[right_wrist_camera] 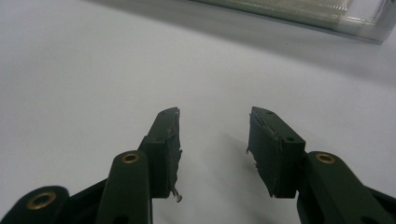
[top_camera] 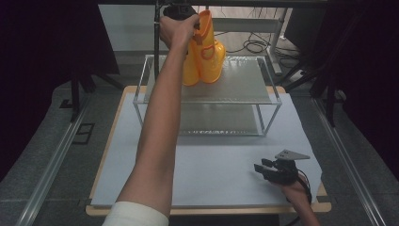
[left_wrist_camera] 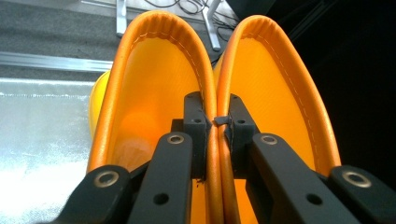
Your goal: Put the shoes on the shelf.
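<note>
a pair of orange rubber boots (top_camera: 203, 52) stands on the top level of a two-tier metal shelf rack (top_camera: 235, 96) at the far middle of the worktop (top_camera: 221, 174), toward the rack's left end. the left gripper (top_camera: 190, 21) reaches in from above at the end of a long outstretched forearm, and its fingers (left_wrist_camera: 195, 122) are clenched on the boots: in the left gripper view one finger sits inside each boot opening, and the two inner walls of the shafts are pinched together between them, touching along their rims. both boots are open at the top, side by side; what the left gripper view shows of their smooth orange insides holds nothing but the fingers, though the depths of the feet are hidden. whether the soles rest fully on the shelf cannot be told. the lower tier of the rack (top_camera: 219, 123) shows a bare grey sheet. the right gripper (top_camera: 266, 167) lies low at the near right of the worktop, well apart from the rack, its fingers (right_wrist_camera: 166, 144) released with a clear gap between them and only the pale worktop sheet (right_wrist_camera: 93, 70) beneath; the near edge of the rack (right_wrist_camera: 299, 14) shows at the far side of the right gripper view.
</note>
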Demonstrator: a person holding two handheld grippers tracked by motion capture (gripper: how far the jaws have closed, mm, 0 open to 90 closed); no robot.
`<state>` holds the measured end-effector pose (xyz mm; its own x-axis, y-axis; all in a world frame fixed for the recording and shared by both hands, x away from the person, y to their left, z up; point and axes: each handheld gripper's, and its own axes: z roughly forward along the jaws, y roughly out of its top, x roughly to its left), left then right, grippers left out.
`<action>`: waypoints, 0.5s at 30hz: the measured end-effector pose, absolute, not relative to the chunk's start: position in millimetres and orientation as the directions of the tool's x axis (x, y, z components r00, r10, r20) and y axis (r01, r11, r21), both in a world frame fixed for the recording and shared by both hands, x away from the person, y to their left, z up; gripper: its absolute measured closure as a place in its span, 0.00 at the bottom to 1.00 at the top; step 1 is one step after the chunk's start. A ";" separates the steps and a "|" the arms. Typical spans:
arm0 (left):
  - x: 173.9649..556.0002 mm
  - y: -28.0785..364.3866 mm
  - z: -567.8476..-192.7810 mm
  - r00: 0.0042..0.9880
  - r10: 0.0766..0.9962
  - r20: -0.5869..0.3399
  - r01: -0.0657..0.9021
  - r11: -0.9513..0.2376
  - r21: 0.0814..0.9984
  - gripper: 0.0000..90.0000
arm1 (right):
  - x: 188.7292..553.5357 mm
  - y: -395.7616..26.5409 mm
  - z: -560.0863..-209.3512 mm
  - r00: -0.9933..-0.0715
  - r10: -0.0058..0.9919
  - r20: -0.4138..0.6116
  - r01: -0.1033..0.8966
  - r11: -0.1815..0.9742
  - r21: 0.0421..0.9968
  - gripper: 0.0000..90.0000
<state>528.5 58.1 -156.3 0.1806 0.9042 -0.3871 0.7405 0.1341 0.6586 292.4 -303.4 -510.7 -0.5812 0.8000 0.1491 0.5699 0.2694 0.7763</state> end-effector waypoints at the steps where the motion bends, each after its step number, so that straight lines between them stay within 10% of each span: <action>1: 528.9 57.4 -157.9 0.180 0.905 -0.385 0.743 0.131 0.657 0.91 | 292.4 -303.5 -510.8 -0.582 0.799 0.150 0.570 0.269 0.776 0.59; 15: 531.0 54.0 -181.9 0.158 0.921 -0.355 0.758 0.117 0.641 0.91 | 292.0 -301.3 -510.6 -0.587 0.796 0.149 0.568 0.274 0.776 0.59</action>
